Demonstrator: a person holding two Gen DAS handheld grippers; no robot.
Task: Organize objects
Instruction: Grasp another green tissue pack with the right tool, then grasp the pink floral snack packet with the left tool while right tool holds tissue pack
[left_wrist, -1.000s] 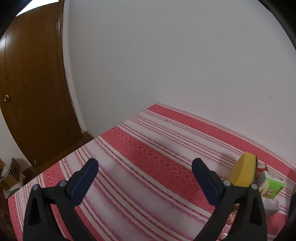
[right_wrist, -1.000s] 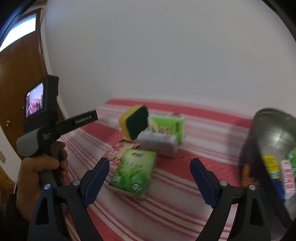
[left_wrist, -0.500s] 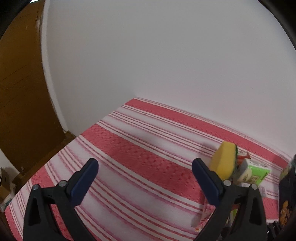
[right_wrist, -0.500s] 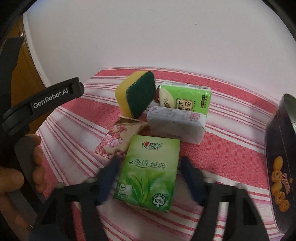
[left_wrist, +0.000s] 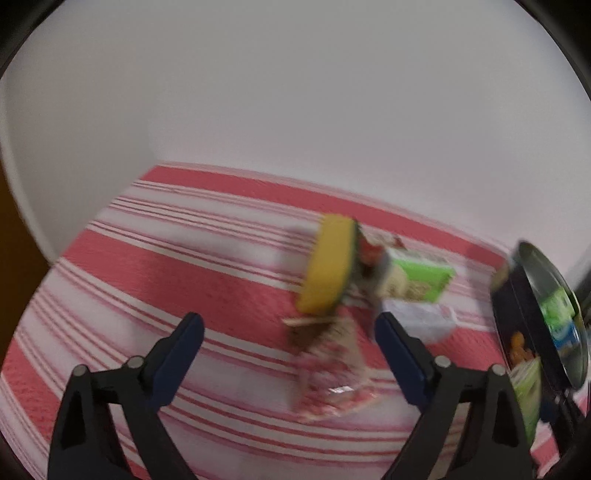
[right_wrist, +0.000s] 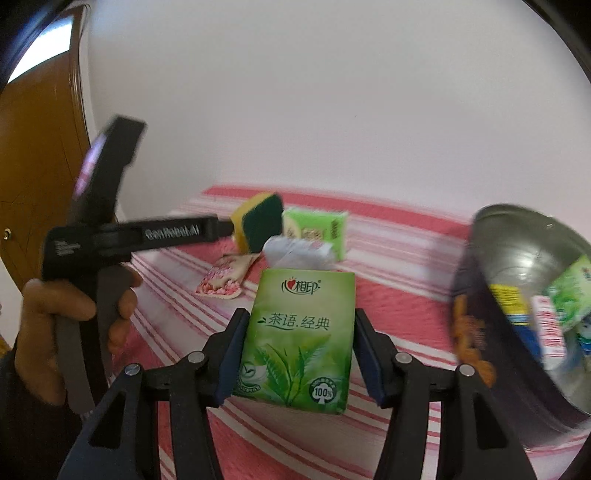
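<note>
Green tissue pack (right_wrist: 301, 338) sat clamped in the right hand-held gripper (right_wrist: 298, 354), long axis toward twelve o'clock, above the striped tabletop (right_wrist: 388, 306); the tin (right_wrist: 524, 306) lay at two o'clock, nearest this hand. Left hand-held gripper (left_wrist: 290, 356) gaped empty, jaws just narrowing.

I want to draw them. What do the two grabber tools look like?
Both tongs, right and left, have black triangular arms with cut-out holes, silver rivets and dark blue flat pads. The left tool's black pistol-shaped handle carries white lettering, blurred here, and a small screen on top.
</note>
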